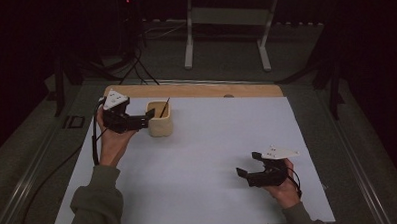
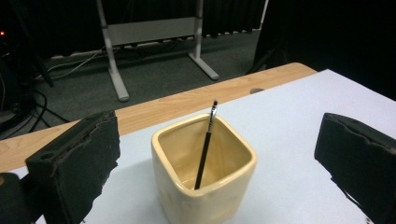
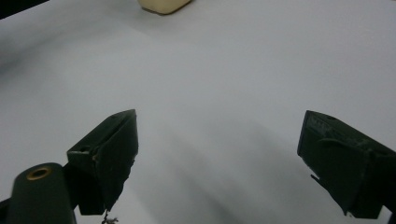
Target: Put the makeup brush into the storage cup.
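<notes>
Right gripper [image 1: 249,174] low over bare white desk [image 1: 203,162], fingers spread, holding nothing. Farther up, left gripper [image 1: 145,119] beside cream cup [image 1: 160,119], fingers spread wide either side, not touching. Thin black brush [image 2: 205,147] leans inside. Cup likely ceramic: stiff, slick, breakable; grip opposite walls, mid-height.

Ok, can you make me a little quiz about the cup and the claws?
1. True or false: the thin black stick stands inside the cream cup.
2. Which claw is beside the cup: A, the left claw, or B, the right claw?
3. Fill the gap: the right claw's jaws are ____ over the white table cover.

Key: 1 true; 2 A; 3 open.
</notes>
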Demonstrator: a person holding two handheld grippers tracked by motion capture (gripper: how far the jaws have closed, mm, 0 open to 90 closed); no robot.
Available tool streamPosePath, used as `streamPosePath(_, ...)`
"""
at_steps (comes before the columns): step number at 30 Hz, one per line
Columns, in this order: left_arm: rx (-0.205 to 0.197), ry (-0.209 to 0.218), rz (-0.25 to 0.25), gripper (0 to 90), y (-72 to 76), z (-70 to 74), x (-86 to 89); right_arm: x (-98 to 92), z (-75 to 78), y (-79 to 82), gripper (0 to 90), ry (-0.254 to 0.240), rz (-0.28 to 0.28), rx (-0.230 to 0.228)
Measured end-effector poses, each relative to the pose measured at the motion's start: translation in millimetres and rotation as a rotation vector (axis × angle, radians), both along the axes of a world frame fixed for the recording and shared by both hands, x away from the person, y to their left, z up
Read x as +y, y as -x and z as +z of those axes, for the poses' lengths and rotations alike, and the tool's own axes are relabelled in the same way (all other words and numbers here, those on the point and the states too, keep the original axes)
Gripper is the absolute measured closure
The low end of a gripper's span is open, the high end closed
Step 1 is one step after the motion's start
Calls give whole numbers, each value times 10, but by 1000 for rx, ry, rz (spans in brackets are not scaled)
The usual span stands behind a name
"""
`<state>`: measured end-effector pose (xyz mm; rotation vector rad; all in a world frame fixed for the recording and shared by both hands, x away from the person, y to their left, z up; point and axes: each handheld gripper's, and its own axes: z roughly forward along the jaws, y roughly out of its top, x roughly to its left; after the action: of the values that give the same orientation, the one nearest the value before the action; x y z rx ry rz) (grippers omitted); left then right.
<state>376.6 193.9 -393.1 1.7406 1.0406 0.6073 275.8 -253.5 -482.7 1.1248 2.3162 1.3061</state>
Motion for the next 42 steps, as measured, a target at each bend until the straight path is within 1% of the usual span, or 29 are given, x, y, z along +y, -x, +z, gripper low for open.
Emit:
streamPosePath(2, 0, -1, -16, 12, 41, 4, 13, -1, 2, 0, 121, 0, 0, 0)
streamPosePath(5, -1, 0, -26, 12, 71, 6, 29, -1, 4, 0, 121, -1, 0, -4)
streamPosePath(7, -6, -1, -37, 12, 118, 8, 53, -5, 7, 0, 121, -2, 0, -4)
streamPosePath(14, -9, -11, -55, 12, 212, -19, 105, -9, 8, -2, 121, -2, -1, -10)
streamPosePath(17, -14, -3, -60, 12, 268, -39, 143, -10, 12, 0, 121, -2, -1, -9)
streamPosePath(24, -16, -3, -75, 12, 367, -80, 174, -20, 19, 0, 121, -5, -6, -9)
streamPosePath(25, -16, 1, -78, 12, 402, -102, 189, -31, 23, -1, 121, -9, -9, -14)
streamPosePath(27, -17, 4, -78, 12, 418, -115, 200, -40, 26, -3, 121, -11, -11, -16)
streamPosePath(28, -14, 16, -77, 12, 449, -146, 224, -44, 28, -3, 121, -12, -12, -16)
streamPosePath(29, -12, 19, -78, 12, 465, -163, 234, -47, 30, -3, 122, -12, -13, -17)
streamPosePath(30, -12, 19, -78, 12, 465, -163, 234, -49, 32, -3, 122, -12, -13, -18)
streamPosePath(34, 4, 9, -83, 12, 514, -248, 257, -56, 38, -4, 122, -12, -14, -21)
streamPosePath(36, 9, 14, -83, 12, 538, -275, 268, -69, 42, -6, 122, -15, -20, -20)
streamPosePath(37, 9, 14, -83, 12, 538, -275, 268, -84, 45, -11, 122, -16, -20, -25)
streamPosePath(42, -6, 15, -85, 12, 680, -325, 293, -173, 69, -18, 123, -29, -47, -35)
